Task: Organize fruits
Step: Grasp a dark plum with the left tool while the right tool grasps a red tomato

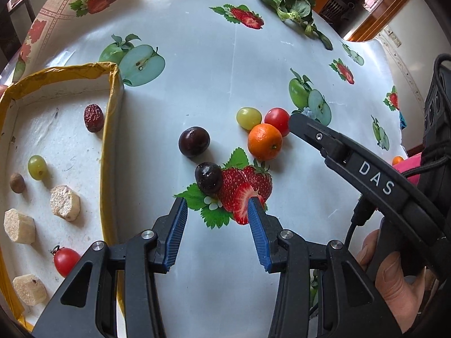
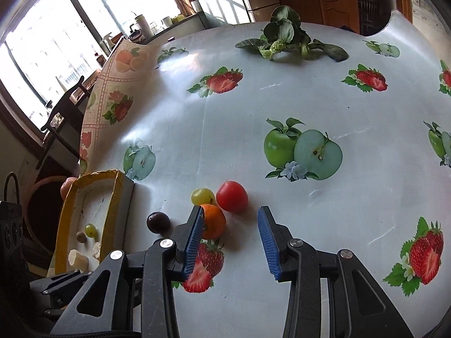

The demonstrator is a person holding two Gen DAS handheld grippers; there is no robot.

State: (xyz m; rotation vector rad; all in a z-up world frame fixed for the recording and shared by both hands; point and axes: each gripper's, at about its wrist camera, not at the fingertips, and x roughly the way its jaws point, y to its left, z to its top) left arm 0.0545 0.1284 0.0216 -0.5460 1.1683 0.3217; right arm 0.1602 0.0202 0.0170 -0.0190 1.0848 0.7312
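Loose fruit lies on the printed tablecloth: two dark plums [image 1: 194,141] [image 1: 209,177], a small orange [image 1: 265,141] [image 2: 213,221], a green grape [image 1: 249,118] [image 2: 202,196] and a red cherry tomato [image 1: 277,119] [image 2: 232,196]. My left gripper [image 1: 217,205] is open and empty, just short of the nearer plum. My right gripper [image 2: 230,214] is open and empty, its fingertips beside the orange and just short of the tomato. A yellow-rimmed white box [image 1: 110,140] [image 2: 114,211] at left holds a red date [image 1: 93,118], a grape [image 1: 37,167], a tomato [image 1: 65,261] and pale chunks [image 1: 64,202].
A leafy green vegetable [image 1: 296,8] [image 2: 282,39] lies at the far side of the table. The right gripper's arm [image 1: 366,174] crosses the right of the left wrist view. A chair [image 2: 64,112] and windows stand beyond the table's left edge.
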